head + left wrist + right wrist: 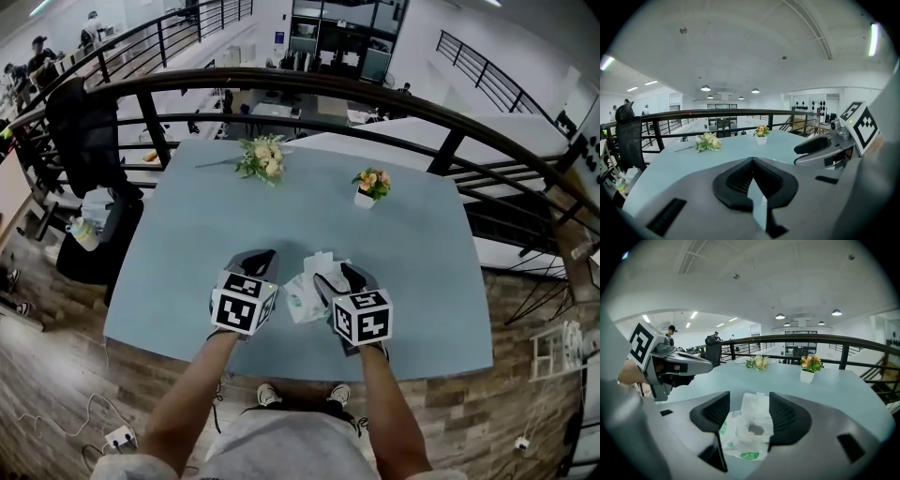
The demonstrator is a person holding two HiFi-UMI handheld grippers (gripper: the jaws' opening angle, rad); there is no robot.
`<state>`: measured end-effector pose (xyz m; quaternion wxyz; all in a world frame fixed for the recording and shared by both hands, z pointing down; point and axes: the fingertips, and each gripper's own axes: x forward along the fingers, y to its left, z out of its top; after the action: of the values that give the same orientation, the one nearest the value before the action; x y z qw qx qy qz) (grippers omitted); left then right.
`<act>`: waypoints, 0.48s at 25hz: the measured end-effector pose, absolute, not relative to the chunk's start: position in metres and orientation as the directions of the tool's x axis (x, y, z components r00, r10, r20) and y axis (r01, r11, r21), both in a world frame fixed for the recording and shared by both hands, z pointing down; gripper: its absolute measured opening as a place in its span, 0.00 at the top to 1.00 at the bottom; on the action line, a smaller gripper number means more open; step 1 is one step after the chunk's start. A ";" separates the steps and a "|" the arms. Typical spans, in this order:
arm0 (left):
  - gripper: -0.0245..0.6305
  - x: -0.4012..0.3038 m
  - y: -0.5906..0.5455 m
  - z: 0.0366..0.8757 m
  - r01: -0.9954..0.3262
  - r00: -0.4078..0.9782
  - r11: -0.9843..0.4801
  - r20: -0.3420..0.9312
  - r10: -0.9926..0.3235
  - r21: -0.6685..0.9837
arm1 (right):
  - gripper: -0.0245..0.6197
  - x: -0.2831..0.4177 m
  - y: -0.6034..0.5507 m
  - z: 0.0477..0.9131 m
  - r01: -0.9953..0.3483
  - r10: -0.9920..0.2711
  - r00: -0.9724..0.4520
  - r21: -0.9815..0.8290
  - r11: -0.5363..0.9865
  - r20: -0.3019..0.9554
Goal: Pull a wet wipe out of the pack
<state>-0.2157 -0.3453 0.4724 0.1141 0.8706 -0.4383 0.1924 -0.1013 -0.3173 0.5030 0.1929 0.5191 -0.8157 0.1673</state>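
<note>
The pack (748,437) lies on the desk (422,244), just below the right hand-held gripper's (749,404) wide-apart jaws. The left hand-held gripper (752,164), closed and empty beside the pack, should pin it while the right pinches at its opening (753,429).

Table (178,272) is a flat pale blue-grey, no pattern at all. The wipe pack (746,431) is white with bits of green print on it. Left gripper (752,161) and right gripper (749,409) are both light grey shells with black ribbed pads, and each marker cube (244,305) has chunky black-and-white squares. Bouquet (263,157) is cream and green. The little pot (365,199) is white with orange-yellow blooms. Railing (375,93) is black, floor (56,394) is brown wood planks.
</note>
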 end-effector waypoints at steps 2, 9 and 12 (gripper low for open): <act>0.97 -0.215 -0.344 0.474 -0.807 0.543 -0.590 0.436 -0.718 0.034 | 0.55 -0.104 -0.315 0.509 -0.907 -0.771 -0.392 -0.073 0.414 0.501; 0.97 -0.218 -0.344 0.483 -0.810 0.539 -0.585 0.443 -0.717 0.040 | 0.56 -0.111 -0.312 0.531 -0.897 -0.739 -0.407 -0.082 0.434 0.537; 0.97 -0.219 -0.344 0.485 -0.811 0.538 -0.583 0.446 -0.716 0.044 | 0.56 -0.114 -0.311 0.537 -0.894 -0.728 -0.412 -0.087 0.440 0.548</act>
<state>-0.2194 -0.3441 0.4848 0.1234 0.8682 -0.4397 0.1941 -0.1144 -0.3114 0.5367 0.2214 0.4951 -0.8191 0.1869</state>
